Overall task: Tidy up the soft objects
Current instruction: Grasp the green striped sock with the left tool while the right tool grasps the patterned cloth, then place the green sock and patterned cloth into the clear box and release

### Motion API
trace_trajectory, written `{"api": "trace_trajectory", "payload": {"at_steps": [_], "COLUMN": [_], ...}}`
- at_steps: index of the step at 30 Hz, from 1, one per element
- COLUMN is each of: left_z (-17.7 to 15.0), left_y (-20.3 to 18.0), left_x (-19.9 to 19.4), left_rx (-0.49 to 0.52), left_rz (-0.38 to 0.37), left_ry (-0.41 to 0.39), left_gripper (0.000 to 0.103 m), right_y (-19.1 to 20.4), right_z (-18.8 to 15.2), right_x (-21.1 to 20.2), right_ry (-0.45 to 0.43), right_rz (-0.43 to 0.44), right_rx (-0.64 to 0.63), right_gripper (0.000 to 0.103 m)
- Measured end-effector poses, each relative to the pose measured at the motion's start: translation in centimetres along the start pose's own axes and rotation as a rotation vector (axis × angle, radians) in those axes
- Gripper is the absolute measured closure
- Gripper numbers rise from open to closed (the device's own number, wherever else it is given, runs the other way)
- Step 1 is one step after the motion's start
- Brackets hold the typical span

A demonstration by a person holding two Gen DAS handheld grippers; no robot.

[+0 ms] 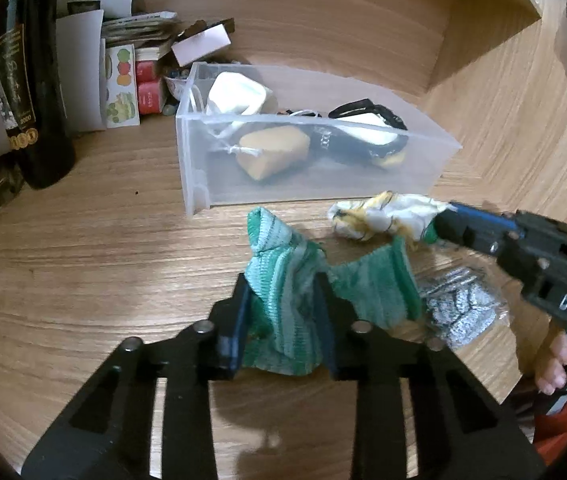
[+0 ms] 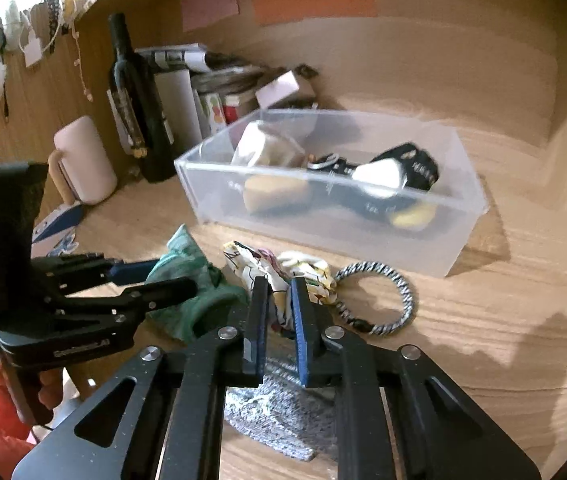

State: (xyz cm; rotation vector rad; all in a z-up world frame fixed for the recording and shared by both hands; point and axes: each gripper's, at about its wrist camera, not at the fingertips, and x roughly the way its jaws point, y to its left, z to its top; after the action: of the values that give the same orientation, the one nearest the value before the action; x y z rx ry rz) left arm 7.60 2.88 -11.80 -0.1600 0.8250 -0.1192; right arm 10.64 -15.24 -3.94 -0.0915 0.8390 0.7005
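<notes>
A green knitted cloth [image 1: 375, 284] lies bunched on the wooden desk in front of a clear plastic box [image 1: 423, 168]. My left gripper [image 1: 283, 284] is shut on its left fold. In the right wrist view the same gripper [image 2: 171, 276] comes in from the left, its jaws pinching the green cloth [image 2: 199, 304]. A white and yellow patterned cloth [image 1: 383, 212] lies just right of it, and my right gripper [image 2: 279, 286] is shut on this patterned cloth [image 2: 311, 272]. The box [image 2: 455, 240] holds a white pouch, a yellow soft item and a black and white one.
A grey knitted piece [image 2: 279, 408] lies under the right gripper, beside a black and white twisted ring [image 2: 379, 300]. A dark bottle [image 1: 39, 92], papers and small boxes stand at the back left, with a pale mug [image 2: 83, 160]. A hand [image 1: 555, 364] holds the right gripper's handle.
</notes>
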Motion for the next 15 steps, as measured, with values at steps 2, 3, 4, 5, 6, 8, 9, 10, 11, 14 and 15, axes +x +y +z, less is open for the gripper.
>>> {"api": "trace_trajectory", "payload": {"at_steps": [2,3,4,5,6,8,9,10,11,14,15], "left_z": [0.3,0.5,0.8,1.1,1.5,2.3,2.8,3.2,3.6,5.3,5.8], "left_y": [-0.1,0.0,0.1,0.2,0.2,0.3,0.4,0.5,0.5,0.4,0.4], "left_x": [-0.6,-0.9,-1.3,-1.6,-1.9,-2.8,-3.3,-3.6,-4.1,-5.3,-5.6], "left_rx": [0.001,0.0,-0.005,-0.009,-0.012,-0.012,-0.01,-0.009,-0.007,0.002,0.005], "left_rz": [0.004,0.006,0.001,-0.003,-0.003,0.007,0.013,0.016,0.019,0.031,0.035], "left_ry": [-0.021,-0.033,-0.045,-0.055,-0.068,-0.101,-0.123,-0.138,-0.156,-0.213,-0.231], "left_gripper": [0.076,0.076,0.076,0.076,0.076,0.076,0.076,0.076,0.076,0.076,0.076], "right_y": [-0.3,-0.3,-0.4,-0.3,-0.4,-0.4,-0.5,-0.6,-0.7,-1.0,-1.1], "right_z": [0.4,0.6,0.9,1.0,1.3,1.8,2.0,2.4,2.6,3.5,4.0], "right_x": [-0.7,-0.9,-1.4,-1.6,-2.0,-2.7,-3.1,-3.5,-3.8,-4.6,-4.9], "right_ry": [-0.025,-0.033,-0.049,-0.059,-0.076,-0.102,-0.117,-0.134,-0.147,-0.191,-0.206], "right_rz": [-0.006,-0.007,-0.008,-0.012,-0.015,-0.023,-0.025,-0.029,-0.031,-0.042,-0.046], "right_rx": [0.005,0.006,0.007,0.008,0.009,0.009,0.009,0.009,0.009,0.007,0.004], "right_gripper": [0.093,0.093,0.093,0.093,0.093,0.093,0.093,0.093,0.093,0.093,0.093]}}
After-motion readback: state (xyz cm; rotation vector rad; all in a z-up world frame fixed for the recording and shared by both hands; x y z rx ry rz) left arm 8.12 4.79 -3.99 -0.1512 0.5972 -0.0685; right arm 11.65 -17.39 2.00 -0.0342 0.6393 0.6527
